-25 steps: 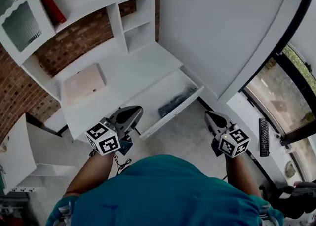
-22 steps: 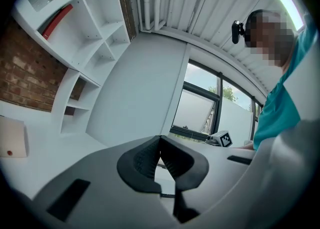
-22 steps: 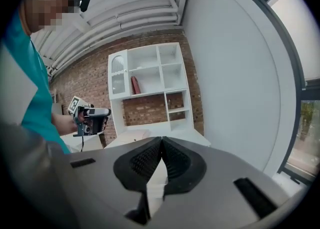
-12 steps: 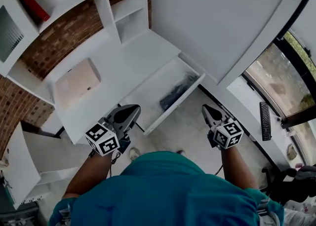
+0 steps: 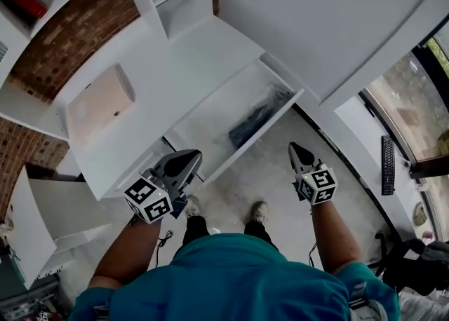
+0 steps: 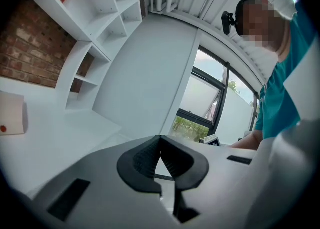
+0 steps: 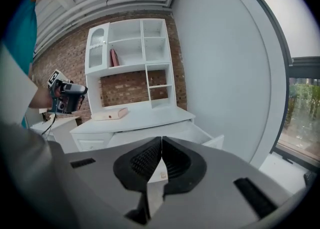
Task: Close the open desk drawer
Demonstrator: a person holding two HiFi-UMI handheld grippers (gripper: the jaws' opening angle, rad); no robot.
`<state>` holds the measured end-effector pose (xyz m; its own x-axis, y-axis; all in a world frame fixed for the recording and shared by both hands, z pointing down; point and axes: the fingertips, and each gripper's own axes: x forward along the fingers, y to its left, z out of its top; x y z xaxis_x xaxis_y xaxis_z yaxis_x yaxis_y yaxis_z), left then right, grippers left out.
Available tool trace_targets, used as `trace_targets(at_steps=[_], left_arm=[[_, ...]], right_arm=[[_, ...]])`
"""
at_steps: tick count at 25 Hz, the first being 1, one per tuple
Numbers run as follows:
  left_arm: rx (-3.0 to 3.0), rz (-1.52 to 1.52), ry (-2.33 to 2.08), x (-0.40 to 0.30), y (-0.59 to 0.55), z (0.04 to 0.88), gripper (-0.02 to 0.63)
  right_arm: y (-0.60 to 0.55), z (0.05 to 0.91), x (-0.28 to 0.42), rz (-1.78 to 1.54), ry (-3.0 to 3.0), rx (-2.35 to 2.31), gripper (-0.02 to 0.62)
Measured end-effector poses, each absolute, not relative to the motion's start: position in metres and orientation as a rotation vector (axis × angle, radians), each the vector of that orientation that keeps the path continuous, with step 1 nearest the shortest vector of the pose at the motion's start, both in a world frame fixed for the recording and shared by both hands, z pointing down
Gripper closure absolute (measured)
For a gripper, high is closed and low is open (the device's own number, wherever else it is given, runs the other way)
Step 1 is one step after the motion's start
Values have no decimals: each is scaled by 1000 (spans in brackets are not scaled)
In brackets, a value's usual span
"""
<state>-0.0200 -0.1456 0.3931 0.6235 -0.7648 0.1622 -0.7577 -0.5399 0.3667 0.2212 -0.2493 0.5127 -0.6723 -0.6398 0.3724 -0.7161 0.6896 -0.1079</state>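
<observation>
While both arms reach toward the white bench (image 5: 182, 67) in the head view, the drawer (image 5: 263, 130) stands pulled out at its right side: a shallow white tray with dark objects (image 5: 256, 118) inside. Left tongs (image 5: 188, 157) and right tongs (image 5: 297, 150) sit apart from it, over mottled grey floor (image 5: 273, 179). A flat tan box (image 5: 98, 106) lies on the bench top.

Left gripper view: ribbed black pads (image 6: 142, 160) pressed together, nothing between.

Right gripper view: tips also pressed together, empty. The open drawer lies beyond them, with a brick wall (image 7: 125, 85) behind white shelving (image 7: 135, 48).
</observation>
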Motion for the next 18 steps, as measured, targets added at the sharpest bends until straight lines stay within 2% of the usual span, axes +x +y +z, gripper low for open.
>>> trace_targets(at_steps=[18], left_arm=[[2396, -14, -1135, 13, -178, 519, 592]], right_arm=[[-314, 673, 183, 361, -2592, 1045, 574]])
